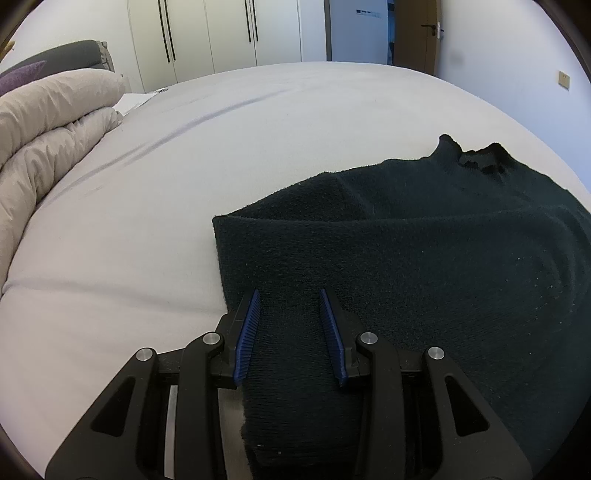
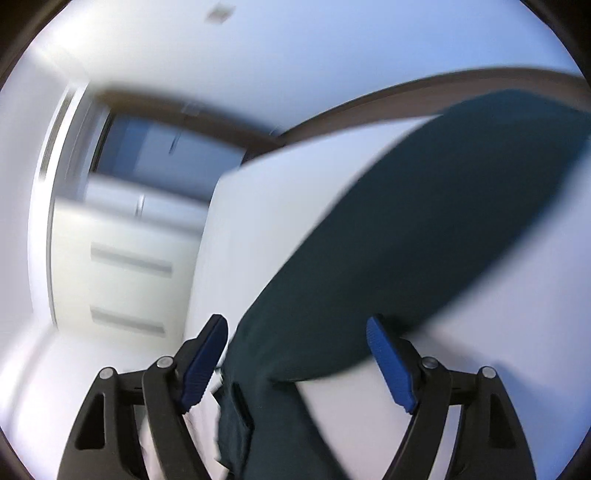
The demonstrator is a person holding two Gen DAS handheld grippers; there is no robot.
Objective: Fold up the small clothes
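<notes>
A dark knitted sweater (image 1: 424, 240) lies on the white bed (image 1: 166, 184), its collar at the far right and one side folded over. My left gripper (image 1: 289, 293) is at the sweater's near left corner, its blue pads pressed on a thick fold of the knit. The right wrist view is blurred and tilted. There the sweater (image 2: 406, 206) runs from the upper right down between the fingers of my right gripper (image 2: 295, 319). Those jaws stand wide open, and neither blue pad (image 2: 391, 365) presses on the cloth.
A bundled beige duvet (image 1: 48, 122) and a dark pillow (image 1: 70, 55) lie at the bed's left end. White wardrobe doors (image 1: 207, 33) and a brown room door (image 1: 413, 33) stand behind the bed. Blurred white cupboard fronts (image 2: 125, 240) fill the left of the right wrist view.
</notes>
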